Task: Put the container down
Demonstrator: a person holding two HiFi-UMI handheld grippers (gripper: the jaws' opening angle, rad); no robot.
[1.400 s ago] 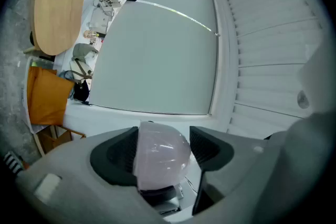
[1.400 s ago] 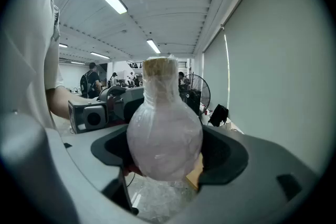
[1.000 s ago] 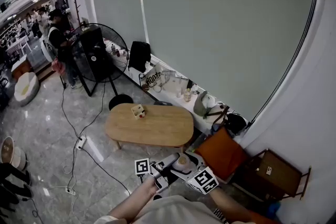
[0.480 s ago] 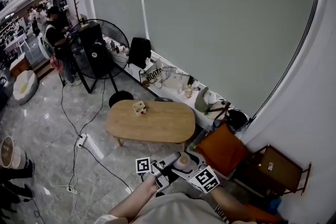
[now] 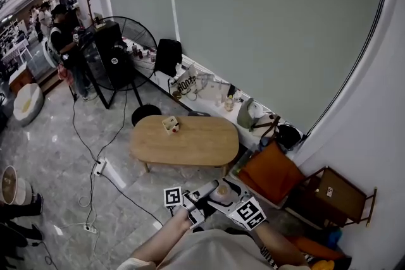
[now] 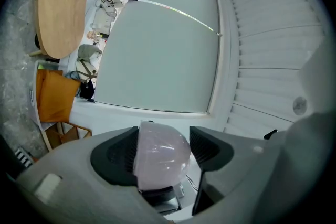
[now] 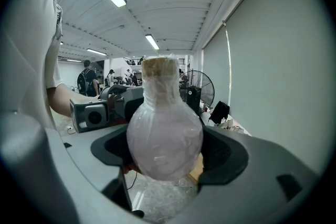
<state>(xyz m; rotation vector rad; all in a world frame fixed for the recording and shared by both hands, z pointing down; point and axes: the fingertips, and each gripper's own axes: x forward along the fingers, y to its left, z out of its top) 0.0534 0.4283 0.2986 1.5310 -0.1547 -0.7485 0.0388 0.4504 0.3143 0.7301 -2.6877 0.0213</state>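
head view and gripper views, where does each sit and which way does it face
Head view: on the person's head, looking steeply down at the oval wooden table; forearms show.
Left gripper view: on the left gripper, facing the grey blind; jaws clamp the pale pink film-wrapped container.
Right gripper view: on the right gripper, facing down the room; jaws clamp that container.
All share the container.

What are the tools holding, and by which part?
One film-wrapped container, flask-shaped. The right tool clamps its round belly, neck free above; the left tool grips the same rounded body.
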